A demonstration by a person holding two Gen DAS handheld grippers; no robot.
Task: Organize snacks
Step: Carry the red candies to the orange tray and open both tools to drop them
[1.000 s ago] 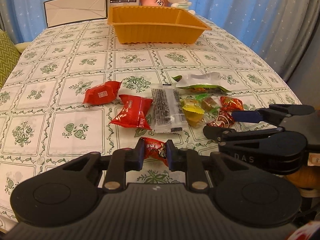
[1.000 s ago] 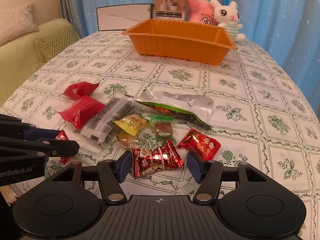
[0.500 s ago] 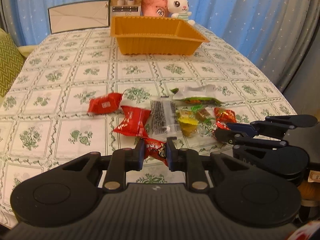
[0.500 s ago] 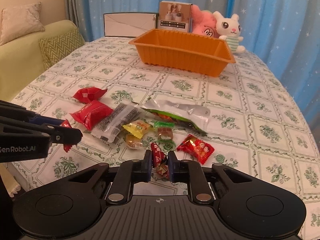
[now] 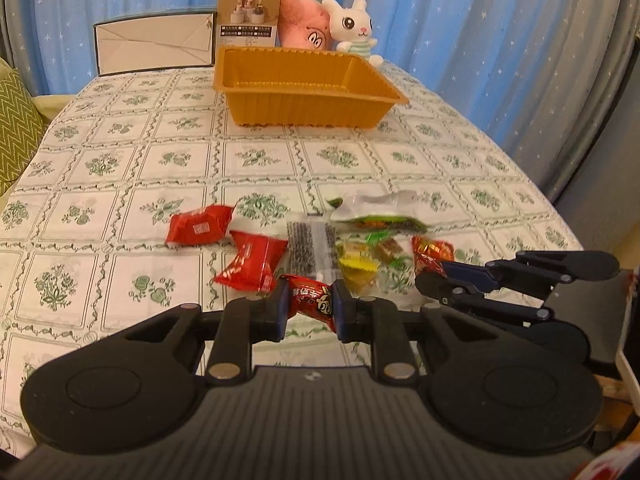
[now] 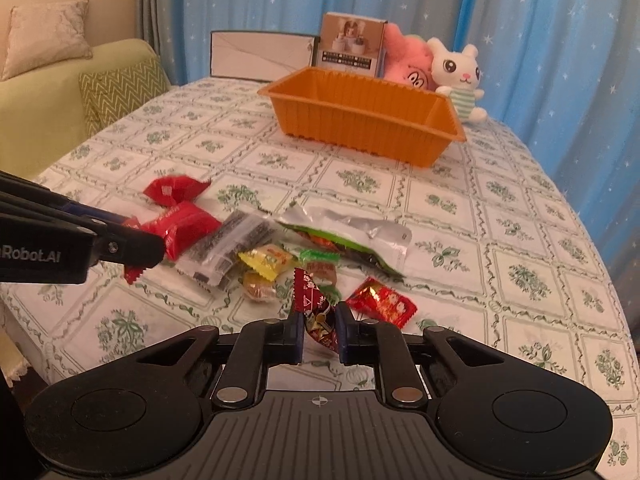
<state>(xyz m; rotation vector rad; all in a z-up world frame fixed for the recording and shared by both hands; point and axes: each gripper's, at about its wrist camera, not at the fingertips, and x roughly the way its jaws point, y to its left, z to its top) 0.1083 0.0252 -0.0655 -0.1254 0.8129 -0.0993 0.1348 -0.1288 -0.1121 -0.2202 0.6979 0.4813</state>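
Note:
My left gripper [image 5: 308,306] is shut on a small red candy packet [image 5: 310,300], held just above the tablecloth. My right gripper [image 6: 319,330] is shut on a shiny red foil candy [image 6: 314,310], lifted off the cloth. The right gripper [image 5: 436,280] also shows at the right of the left wrist view. On the cloth lie loose snacks: two red packets [image 5: 200,230] [image 5: 250,266], a clear pack of dark sticks [image 5: 312,248], a silver and green pouch [image 6: 352,234], a yellow candy [image 6: 268,260] and a red foil candy [image 6: 382,306]. The orange tray [image 5: 304,110] stands empty at the far side.
Behind the tray stand a white box [image 5: 154,44], a printed carton [image 5: 248,14], a pink plush [image 5: 304,28] and a white rabbit plush [image 5: 354,26]. A green sofa with cushions [image 6: 124,88] is at the left. Blue curtains close the back. The table edge curves at the right.
My right gripper shut on the shiny red foil candy, which lay flat between its open fingers, and lifted it. Both grippers rose a little; the left kept hold of its red packet.

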